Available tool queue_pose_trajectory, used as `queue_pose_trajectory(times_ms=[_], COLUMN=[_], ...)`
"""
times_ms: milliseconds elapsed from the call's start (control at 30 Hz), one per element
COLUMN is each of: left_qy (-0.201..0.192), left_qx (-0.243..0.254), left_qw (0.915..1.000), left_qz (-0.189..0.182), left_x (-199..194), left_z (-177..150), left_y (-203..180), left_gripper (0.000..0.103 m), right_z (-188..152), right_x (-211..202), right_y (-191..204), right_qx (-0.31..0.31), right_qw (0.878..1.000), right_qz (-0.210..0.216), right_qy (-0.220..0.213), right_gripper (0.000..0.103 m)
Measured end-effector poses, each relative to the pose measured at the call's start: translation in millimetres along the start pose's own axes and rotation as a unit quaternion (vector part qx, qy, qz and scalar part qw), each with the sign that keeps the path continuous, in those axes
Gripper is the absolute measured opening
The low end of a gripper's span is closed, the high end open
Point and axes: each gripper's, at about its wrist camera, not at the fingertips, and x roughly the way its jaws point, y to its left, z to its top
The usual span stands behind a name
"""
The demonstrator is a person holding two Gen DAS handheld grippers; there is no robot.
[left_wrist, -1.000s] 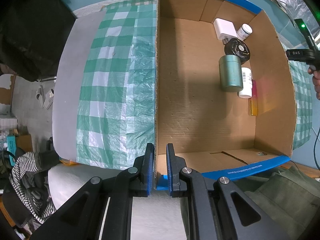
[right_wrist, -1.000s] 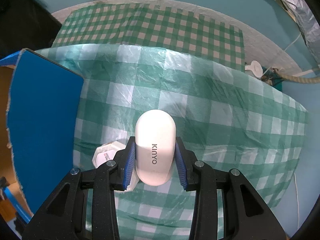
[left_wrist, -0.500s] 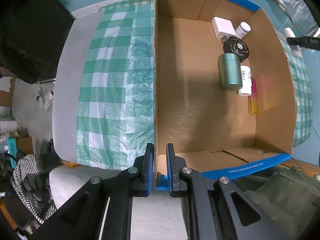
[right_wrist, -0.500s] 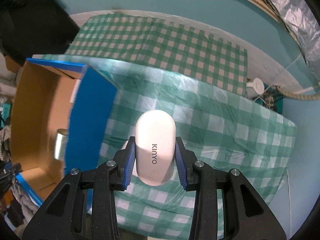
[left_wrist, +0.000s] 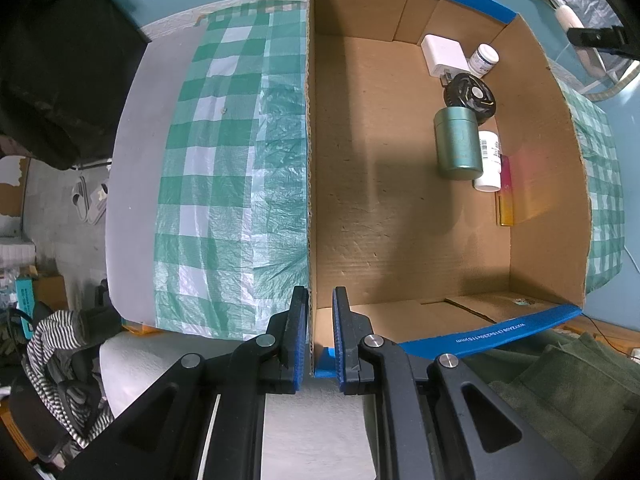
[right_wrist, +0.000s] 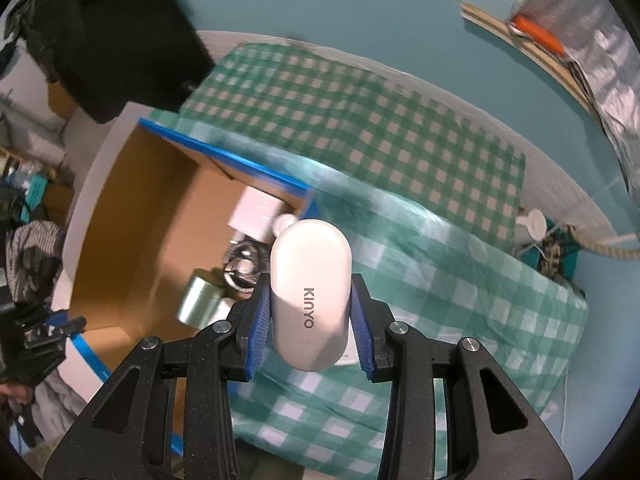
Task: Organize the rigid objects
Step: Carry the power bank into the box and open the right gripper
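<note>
My left gripper (left_wrist: pixel 320 336) is shut on the near-left wall of the open cardboard box (left_wrist: pixel 308 184), at its corner. Inside the box lie a white adapter (left_wrist: pixel 444 55), a small white bottle (left_wrist: pixel 484 60), a black round disc (left_wrist: pixel 470 96), a green tin (left_wrist: pixel 458 144), a white pill bottle (left_wrist: pixel 490 160) and a pink-orange flat item (left_wrist: pixel 505 196). My right gripper (right_wrist: pixel 311 316) is shut on a white KINYO case (right_wrist: pixel 310 292), held in the air above the box's right side (right_wrist: pixel 224 168). The right gripper shows at the left wrist view's top right (left_wrist: pixel 600 38).
The box stands on a green checked cloth (left_wrist: pixel 224 184) over a grey table (left_wrist: pixel 132 168). A black bag (right_wrist: pixel 112 36) sits at the far left. A small white object (right_wrist: pixel 530 226) and a rope (right_wrist: pixel 608 250) lie at the table's right edge. Green fabric (left_wrist: pixel 560 380) lies near the box.
My right gripper has lifted the white case off the cloth and swung it left, over the box's right side. The left gripper has kept its hold on the box wall.
</note>
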Motion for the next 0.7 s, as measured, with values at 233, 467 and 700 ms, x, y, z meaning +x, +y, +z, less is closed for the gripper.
queue_pose_trajectory(times_ms=[233,467,700], left_qy=[-0.002,-0.002,-0.002], left_qx=[0.000,-0.001,-0.001], left_qw=[1.0000,1.0000,1.0000], left_qz=[0.000,0.000,-0.001], left_x=[-1,-3,-3], left_z=[0,1,1], left_y=[-1,-1,-1], left_gripper=[0.011,0.011,0.011], right_z=[6,6,5], right_x=[9,23,37], right_y=[28,47,63], right_qx=[-0.031,-0.055,-0.077], right_qw=[0.999,0.998,0.996], right_qz=[0.007,0.010,0.014], right_qy=[0.007,0.022,0.038], right_gripper=[0.037,0.037,0.037])
